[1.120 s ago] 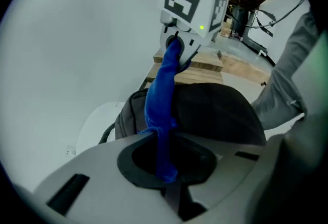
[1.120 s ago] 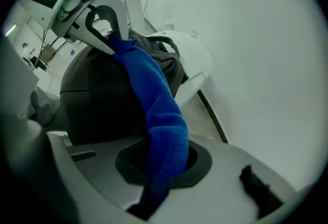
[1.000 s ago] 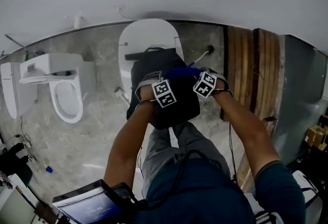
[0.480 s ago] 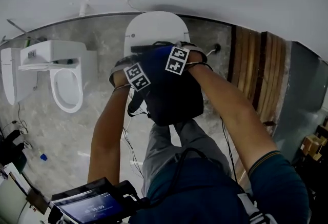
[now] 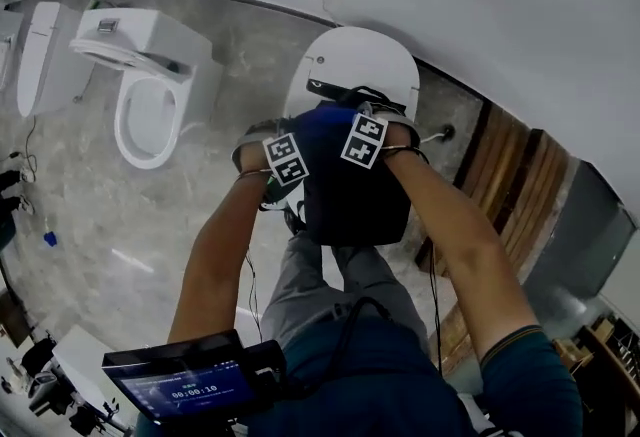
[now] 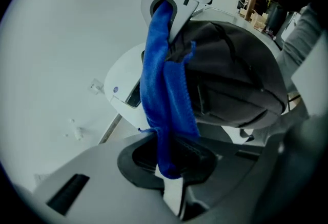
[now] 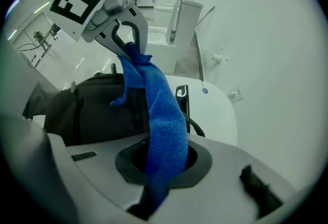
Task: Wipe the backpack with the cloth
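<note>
Left gripper (image 6: pixel 170 167) and right gripper (image 7: pixel 154 182) each pinch one end of the cloth (image 6: pixel 160 79), stretched against the top of the backpack (image 5: pixel 352 200) on the toilet lid (image 5: pixel 362 60); wiping seems under way, with most of the bag probably left to do.

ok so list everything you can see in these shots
blue fuzzy cloth: one, blue, stretched between both grippers, by the backpack
soft dark backpack: one, black-grey, resting on the closed toilet
closed white toilet: one, white, against the wall ahead
open white toilet: one, white, on the floor to the left
wooden slat panel: one, brown, at right
screen device: one, dark with lit display, at the person's chest
left hand-held gripper: one, grey, shut on the cloth
right hand-held gripper: one, grey, shut on the cloth
</note>
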Motion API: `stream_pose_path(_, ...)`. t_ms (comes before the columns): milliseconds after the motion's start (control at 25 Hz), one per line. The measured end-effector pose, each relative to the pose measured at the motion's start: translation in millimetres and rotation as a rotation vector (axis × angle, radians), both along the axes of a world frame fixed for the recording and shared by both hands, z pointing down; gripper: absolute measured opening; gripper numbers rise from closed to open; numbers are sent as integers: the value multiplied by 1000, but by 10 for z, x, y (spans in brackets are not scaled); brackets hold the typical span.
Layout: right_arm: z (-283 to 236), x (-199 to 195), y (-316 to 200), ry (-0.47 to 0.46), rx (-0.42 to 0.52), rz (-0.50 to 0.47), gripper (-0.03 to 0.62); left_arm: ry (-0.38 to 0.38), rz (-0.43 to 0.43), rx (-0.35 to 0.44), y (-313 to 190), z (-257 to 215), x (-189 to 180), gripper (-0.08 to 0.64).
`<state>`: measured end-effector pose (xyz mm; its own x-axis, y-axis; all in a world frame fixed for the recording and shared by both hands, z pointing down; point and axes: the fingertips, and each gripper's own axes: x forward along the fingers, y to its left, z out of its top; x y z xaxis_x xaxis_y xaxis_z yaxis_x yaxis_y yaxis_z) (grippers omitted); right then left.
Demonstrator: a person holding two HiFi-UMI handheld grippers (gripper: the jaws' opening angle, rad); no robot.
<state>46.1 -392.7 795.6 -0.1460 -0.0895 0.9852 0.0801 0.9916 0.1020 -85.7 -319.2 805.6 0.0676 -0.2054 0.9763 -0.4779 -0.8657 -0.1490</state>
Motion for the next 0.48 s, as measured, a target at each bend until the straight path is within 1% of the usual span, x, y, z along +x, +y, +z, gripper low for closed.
stream_pose_path(120, -109, -264, 214, 5, 12, -98, 18, 15, -34, -18, 343, 50, -117, 41)
stream_pose_path(240, -183, -506, 473, 26, 56, -216, 18, 53, -80, -38, 747, 145, -132, 41)
stream_pose_path(360, -247, -674, 757, 63, 70, -335, 18, 102, -132, -77, 1182, 250, -36, 41)
stream_pose_path(480, -302, -698, 1171, 145, 67, -521, 18, 165, -180, -126, 1678, 348, 213, 41)
